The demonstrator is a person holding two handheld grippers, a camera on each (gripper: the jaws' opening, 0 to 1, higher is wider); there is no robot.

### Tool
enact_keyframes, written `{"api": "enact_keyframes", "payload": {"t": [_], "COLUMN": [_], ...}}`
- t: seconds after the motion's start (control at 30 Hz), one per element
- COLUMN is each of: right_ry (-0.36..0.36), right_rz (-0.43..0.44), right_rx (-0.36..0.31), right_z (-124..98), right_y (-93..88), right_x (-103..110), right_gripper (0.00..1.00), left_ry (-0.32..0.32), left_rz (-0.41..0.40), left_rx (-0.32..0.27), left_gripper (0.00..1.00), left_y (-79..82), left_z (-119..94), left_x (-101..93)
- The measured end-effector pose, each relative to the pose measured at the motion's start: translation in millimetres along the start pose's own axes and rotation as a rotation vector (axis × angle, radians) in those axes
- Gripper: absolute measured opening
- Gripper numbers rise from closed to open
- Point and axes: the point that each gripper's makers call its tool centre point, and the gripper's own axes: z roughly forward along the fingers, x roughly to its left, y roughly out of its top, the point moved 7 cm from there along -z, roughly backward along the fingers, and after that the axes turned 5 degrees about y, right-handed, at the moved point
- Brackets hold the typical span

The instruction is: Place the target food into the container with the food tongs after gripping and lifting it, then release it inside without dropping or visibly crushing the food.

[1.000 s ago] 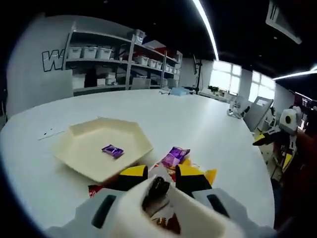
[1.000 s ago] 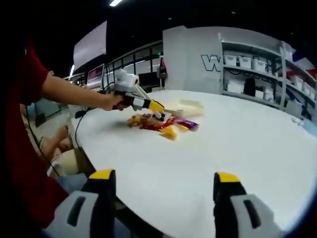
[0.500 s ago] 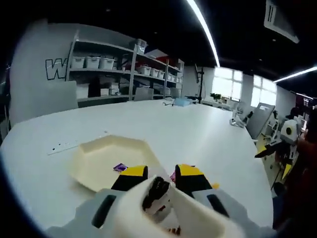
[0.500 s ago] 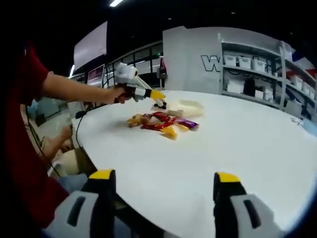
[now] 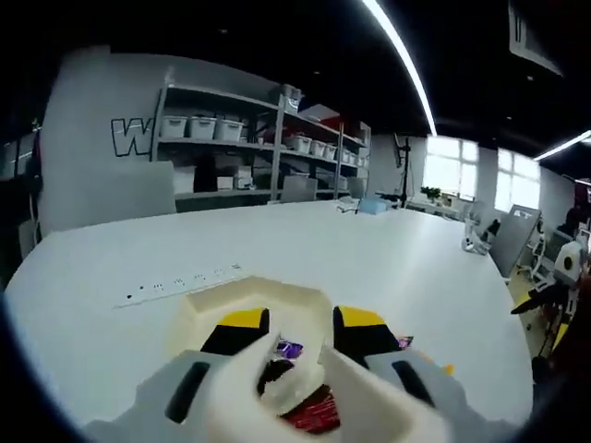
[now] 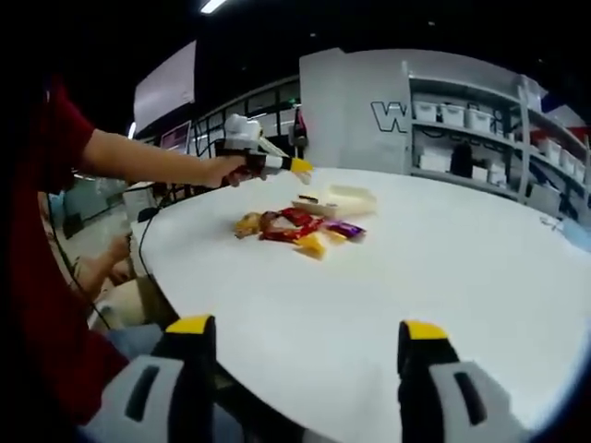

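We see the left hand-held gripper point(image 5: 290, 325) above the cream hexagonal tray point(image 5: 203, 309), its grip state unclear. A dark-wrapped snack point(image 5: 274, 376) lies below. Right hand-held gripper point(image 6: 307, 334) spread wide over the white worktop point(image 6: 443, 277).

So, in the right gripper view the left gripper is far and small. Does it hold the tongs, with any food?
Observer: Yes. The left gripper is shut on cream tongs, with a dark piece between their arms.
Operator: And is the tray empty?
Observer: No, one purple candy lies inside the tray.
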Motion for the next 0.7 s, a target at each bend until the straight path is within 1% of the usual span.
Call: {"api": "enact_keyframes", "payload": {"t": [0.03,0.07,0.17,0.27,0.47,0.7], "right_ry": [0.001,0.003,0.006,0.011,0.015,0.020], "right_rz": [-0.002,-0.005,-0.010,-0.014,-0.016,-0.020], "right_rx": [0.003,0.007,0.011,0.009,0.006,0.003], "right_z": [1,1,3,4,2,0], "right_y": [-0.2,-0.4,0.1,1.3,1.5,3.3], "right_x": [0,0,1,3,7,11], "right_gripper": [0.79,0.79,0.79,0.79,0.79,0.79], "left_ry": [-0.002,0.001,-0.012,-0.019,-0.057,-0.123], "left_rz": [0.019,0.059,0.039,0.039,0.045,0.034], "left_rx": [0.000,-0.001,0.012,0.020,0.047,0.082], "left_gripper": [0.26,0.26,0.26,0.26,0.26,0.27], "left_y": [0.5,1.2,-0.4,-3.4,-16.5,-33.3], "left_z": [0,-1,-5,-7,-11,-18], "left_x": [-2.4,-3.2,-6.7,-9.4,-26.6,-48.3]}}
